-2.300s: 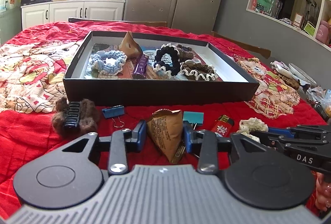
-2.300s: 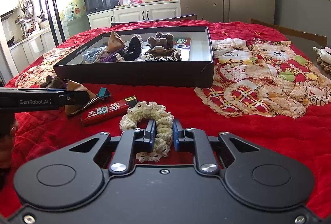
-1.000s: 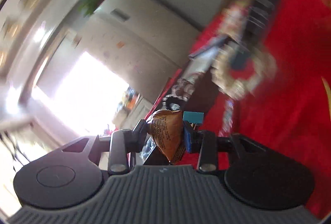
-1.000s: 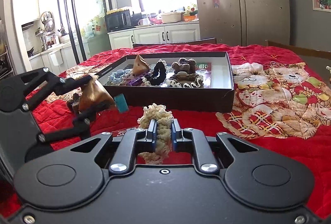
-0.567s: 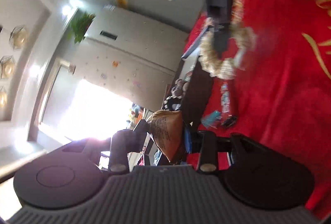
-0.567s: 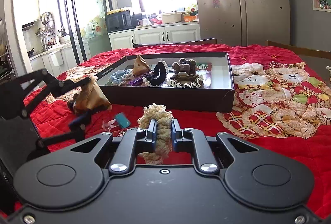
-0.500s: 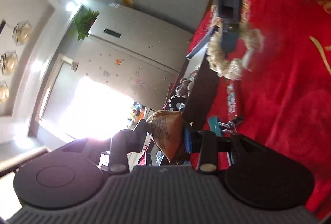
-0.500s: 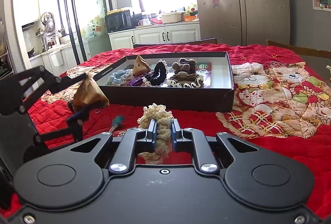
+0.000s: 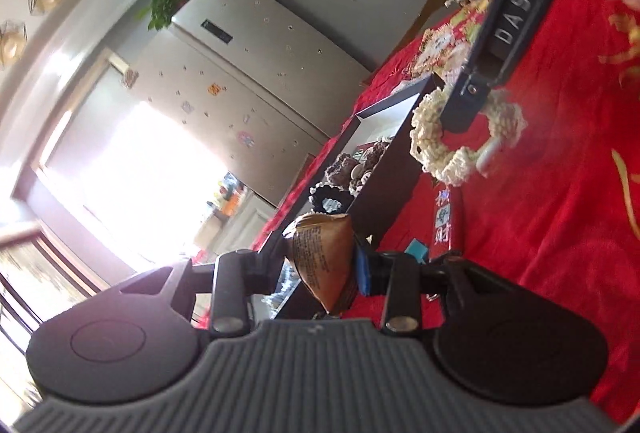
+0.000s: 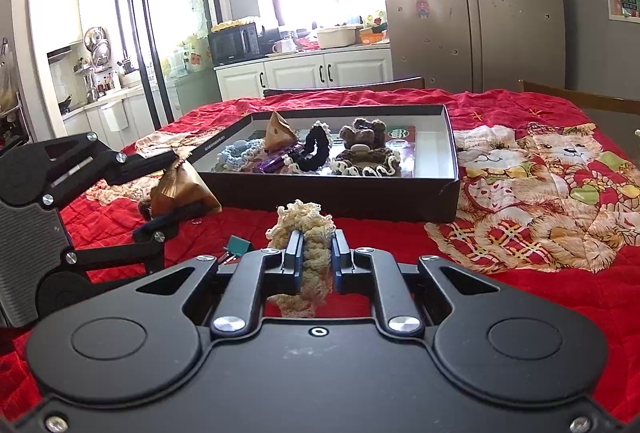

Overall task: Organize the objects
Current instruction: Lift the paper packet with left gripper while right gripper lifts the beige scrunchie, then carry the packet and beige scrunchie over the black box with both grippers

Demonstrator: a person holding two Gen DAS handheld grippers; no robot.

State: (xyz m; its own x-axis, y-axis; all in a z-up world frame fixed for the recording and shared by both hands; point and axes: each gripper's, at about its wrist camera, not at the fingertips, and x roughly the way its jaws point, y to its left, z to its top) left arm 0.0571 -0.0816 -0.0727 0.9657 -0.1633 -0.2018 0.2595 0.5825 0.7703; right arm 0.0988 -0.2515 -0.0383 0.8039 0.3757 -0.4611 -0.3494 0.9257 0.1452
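**Mei:** What was nearest the right wrist camera?

**Jun:** The right gripper (image 10: 314,259), with its tongs clamped on a cream crocheted scrunchie (image 10: 304,233). The scrunchie stood up between the pads, lifted off the red quilt (image 10: 500,297).

**Mei:** And the other side?

**Jun:** The left gripper (image 9: 320,265) was rolled hard over, so its view came out tilted. Its tongs were closed on a brown pyramid-shaped packet (image 9: 320,257) with small print on the side. From the right wrist camera the same packet (image 10: 182,189) sat in the black linkage at the left, held above the quilt, short of the box's near left corner.

**Mei:** Anything lying under them?

**Jun:** A teal binder clip (image 10: 237,245) lay on the quilt just left of the right gripper's fingers. In the left wrist view a red lighter (image 9: 444,217) with white characters lay on the quilt beside the box's near wall.

**Mei:** Farther back?

**Jun:** The shallow black box (image 10: 360,193) sat on the quilt. Inside were a light blue scrunchie (image 10: 240,151), another brown pyramid packet (image 10: 280,133), a purple item (image 10: 272,163) I couldn't identify, a black scrunchie (image 10: 316,147) and a brown fuzzy hair clip (image 10: 362,129). To the right, a bear print (image 10: 560,161) showed on the quilt.

**Mei:** Beyond the table?

**Jun:** White cabinets (image 10: 320,71) with a microwave (image 10: 234,41) on the counter, and a steel refrigerator (image 10: 472,1).
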